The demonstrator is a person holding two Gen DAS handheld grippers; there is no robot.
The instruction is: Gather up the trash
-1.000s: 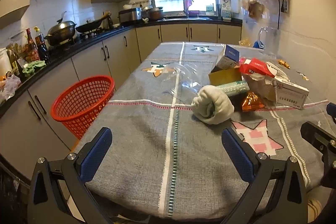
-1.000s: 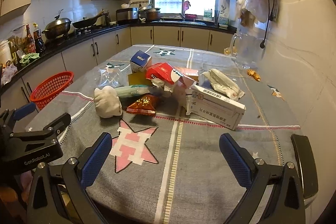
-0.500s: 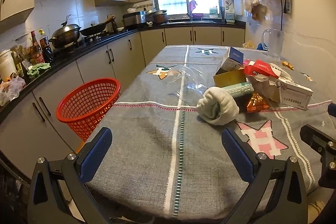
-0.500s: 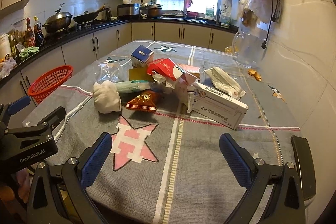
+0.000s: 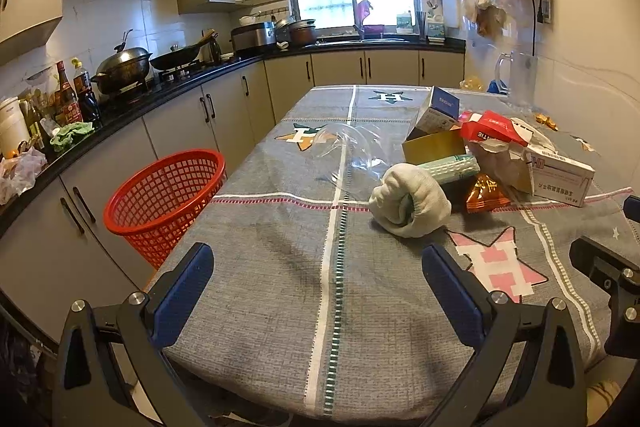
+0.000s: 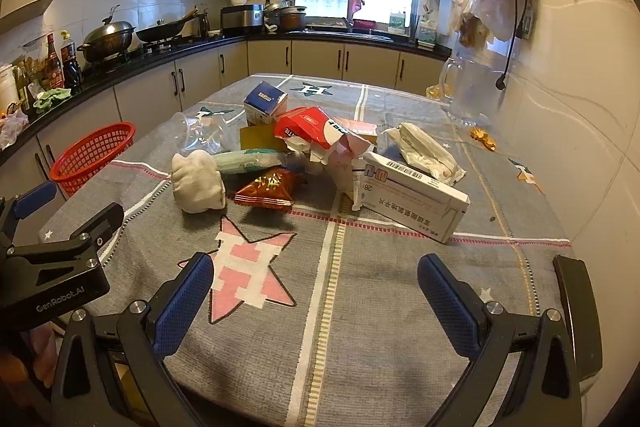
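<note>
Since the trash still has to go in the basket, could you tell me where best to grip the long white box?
Grip the white box across its narrow width near the free end by the table's front edge, coming from above with the right gripper. It lies flat and long; the far end leans against the torn red packet, so that side is crowded.

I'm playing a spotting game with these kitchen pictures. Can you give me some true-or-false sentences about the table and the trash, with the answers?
1. The red basket stands on the table. False: it stands on the floor beside the table.
2. Both tools, left and right, are open and hold nothing. True.
3. The white rolled sock lies inside the basket. False: it lies on the table.
4. The orange snack packet lies beside the sock. True.
</note>
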